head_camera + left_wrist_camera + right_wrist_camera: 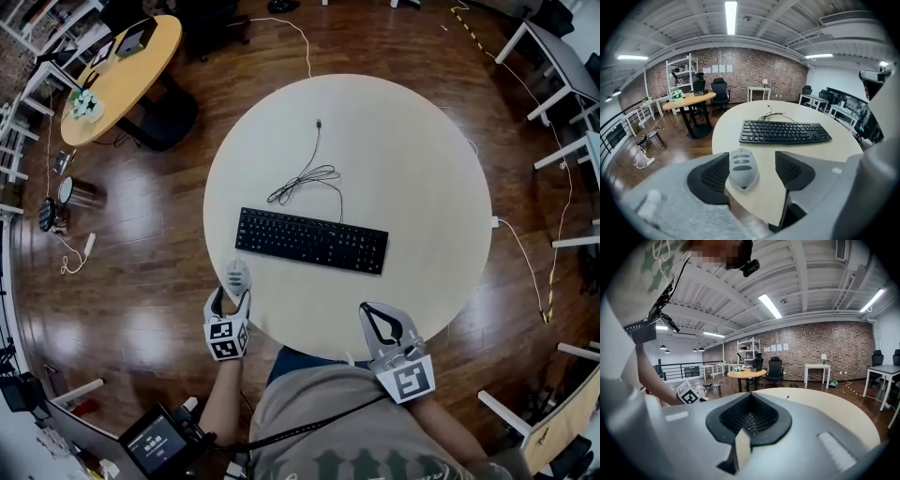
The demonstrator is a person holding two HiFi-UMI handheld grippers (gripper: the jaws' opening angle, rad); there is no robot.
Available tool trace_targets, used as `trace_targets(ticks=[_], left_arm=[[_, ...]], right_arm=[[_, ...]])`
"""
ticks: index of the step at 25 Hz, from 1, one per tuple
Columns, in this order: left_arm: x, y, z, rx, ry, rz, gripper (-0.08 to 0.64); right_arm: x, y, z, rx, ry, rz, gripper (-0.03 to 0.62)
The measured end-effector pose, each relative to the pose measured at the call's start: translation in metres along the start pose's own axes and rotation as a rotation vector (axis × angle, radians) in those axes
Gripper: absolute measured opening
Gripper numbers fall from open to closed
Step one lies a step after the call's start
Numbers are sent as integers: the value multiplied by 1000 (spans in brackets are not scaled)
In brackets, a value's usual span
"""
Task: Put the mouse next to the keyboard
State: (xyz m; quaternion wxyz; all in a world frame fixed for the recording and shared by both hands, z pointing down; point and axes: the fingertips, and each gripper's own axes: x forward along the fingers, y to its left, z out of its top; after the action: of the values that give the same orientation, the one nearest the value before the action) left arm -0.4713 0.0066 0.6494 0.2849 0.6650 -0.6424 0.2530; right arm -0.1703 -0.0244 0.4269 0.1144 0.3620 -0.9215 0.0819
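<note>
My left hand-held gripper [758, 161], jaws wide, straddles the mouse [743, 168] (light, slick, rigid, I'd judge); grip its flanks midway.

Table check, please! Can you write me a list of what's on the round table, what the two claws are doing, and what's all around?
Surface: round pale table.
Job's things: black keyboard in the middle; grey mouse at the near left edge, apart from the keyboard.
Clutter: nothing seen.
Grippers: left claw open, with the mouse lying on the table between its jaws; right claw shut, empty.
Cables: keyboard cable looped beyond the keyboard, its plug end lying on the table; white cable on the floor at the right.
Surroundings: wooden floor, second round table, brick wall.
</note>
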Motion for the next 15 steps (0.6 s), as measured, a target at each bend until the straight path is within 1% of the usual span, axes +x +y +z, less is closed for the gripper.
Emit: trace_targets(ticks=[4, 7, 9, 12, 15], left_arm=[[10, 2, -13, -4, 43, -20, 319], [17, 11, -18, -21, 54, -13, 319], [20, 17, -16, -27, 59, -8, 319], [29, 17, -15, -21, 77, -23, 319], [42, 17, -19, -24, 88, -40, 319]], right_arm=[[-4, 5, 0, -14, -3, -19, 5], [-3, 8, 1, -37, -15, -26, 5], [-3, 7, 0, -25, -9, -43, 5], [-3, 3, -1, -5, 13, -68, 5], [3, 3, -2, -14, 20, -74, 5]])
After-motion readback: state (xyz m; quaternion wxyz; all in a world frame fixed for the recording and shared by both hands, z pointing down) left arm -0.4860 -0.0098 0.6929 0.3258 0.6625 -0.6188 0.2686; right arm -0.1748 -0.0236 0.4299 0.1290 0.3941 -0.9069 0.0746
